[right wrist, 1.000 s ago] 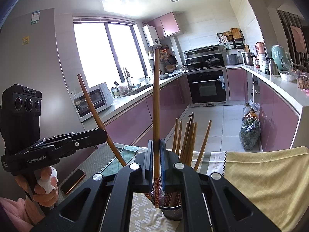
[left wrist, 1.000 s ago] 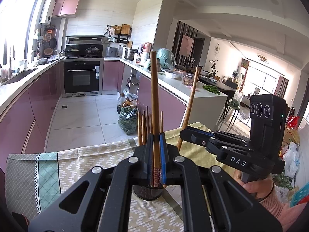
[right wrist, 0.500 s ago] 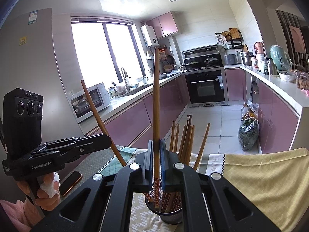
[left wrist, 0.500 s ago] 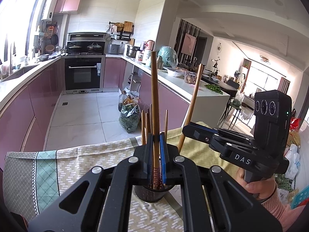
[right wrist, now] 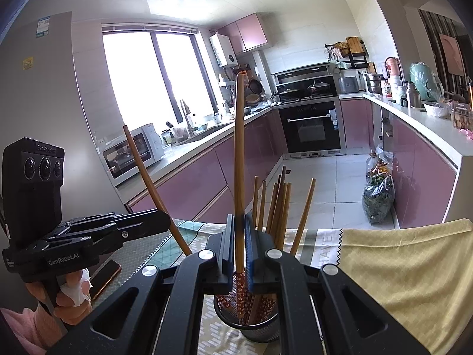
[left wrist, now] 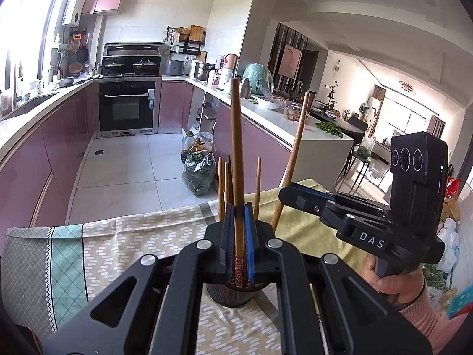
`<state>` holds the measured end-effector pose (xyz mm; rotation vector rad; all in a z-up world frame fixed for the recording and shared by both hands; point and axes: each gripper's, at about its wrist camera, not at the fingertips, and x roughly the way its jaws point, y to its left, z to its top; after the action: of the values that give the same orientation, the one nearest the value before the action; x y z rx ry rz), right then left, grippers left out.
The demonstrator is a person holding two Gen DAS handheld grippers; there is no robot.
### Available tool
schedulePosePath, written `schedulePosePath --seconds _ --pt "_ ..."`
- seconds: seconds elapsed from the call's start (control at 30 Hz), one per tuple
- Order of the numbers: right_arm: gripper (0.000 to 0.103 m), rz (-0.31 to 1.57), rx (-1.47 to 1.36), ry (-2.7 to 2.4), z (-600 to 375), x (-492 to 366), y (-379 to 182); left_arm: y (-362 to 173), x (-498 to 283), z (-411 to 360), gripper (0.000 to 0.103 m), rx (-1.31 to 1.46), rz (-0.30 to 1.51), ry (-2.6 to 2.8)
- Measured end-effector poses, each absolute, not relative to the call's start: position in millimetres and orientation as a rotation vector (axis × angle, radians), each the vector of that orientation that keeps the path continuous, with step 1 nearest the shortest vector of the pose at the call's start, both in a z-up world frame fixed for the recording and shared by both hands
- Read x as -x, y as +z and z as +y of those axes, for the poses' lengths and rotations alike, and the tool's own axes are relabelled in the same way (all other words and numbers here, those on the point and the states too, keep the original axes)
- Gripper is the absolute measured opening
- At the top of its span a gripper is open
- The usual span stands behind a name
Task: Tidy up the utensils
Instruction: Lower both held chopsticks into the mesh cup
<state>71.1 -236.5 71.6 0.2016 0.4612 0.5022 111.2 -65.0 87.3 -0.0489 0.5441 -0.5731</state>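
While each pair of blue-padded jaws stands clamped on a single chopstick, both sticks hang tip-down over the same holder. The left gripper (left wrist: pixel 239 230) pinches its chopstick (left wrist: pixel 236 159) just above the red patterned end, shaft rising toward twelve o'clock. The right gripper (right wrist: pixel 239 236) does likewise with the second chopstick (right wrist: pixel 239 153); its decorated tip already dips inside the rim. From the left wrist view the right gripper shows at three o'clock, from the right wrist view the left one at nine o'clock, each stick leaning in toward the middle.

The black mesh chopstick holder (right wrist: pixel 254 330) sits at six o'clock under the fingers in both views, with a bundle of chopsticks (right wrist: pixel 278 204) fanned inside it. It rests on a tablecloth (left wrist: pixel 142 242) of woven beige print with a green lattice border, a plain yellow cloth (right wrist: pixel 399 266) toward three o'clock, a phone (right wrist: pixel 105 278) at eight o'clock.

Risks, as I judge them: the sticks are smooth, slim, round lacquered wood or bamboo, so a release from too high could bounce one off the rim or off the crowded bundle and onto the cloth. The holder looks light and narrow; a sideways nudge from either gripper or a stick levering against its wall could tip it. With both sticks converging, they may cross and jam each other.
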Motion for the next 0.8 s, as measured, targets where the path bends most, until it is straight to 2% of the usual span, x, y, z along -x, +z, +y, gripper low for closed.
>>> schedulePosePath --seconds 0.8 --pt "0.006 0.501 -0.217 0.489 -240 -78 56 77 -123 -73 0.007 0.021 0.600 -0.550"
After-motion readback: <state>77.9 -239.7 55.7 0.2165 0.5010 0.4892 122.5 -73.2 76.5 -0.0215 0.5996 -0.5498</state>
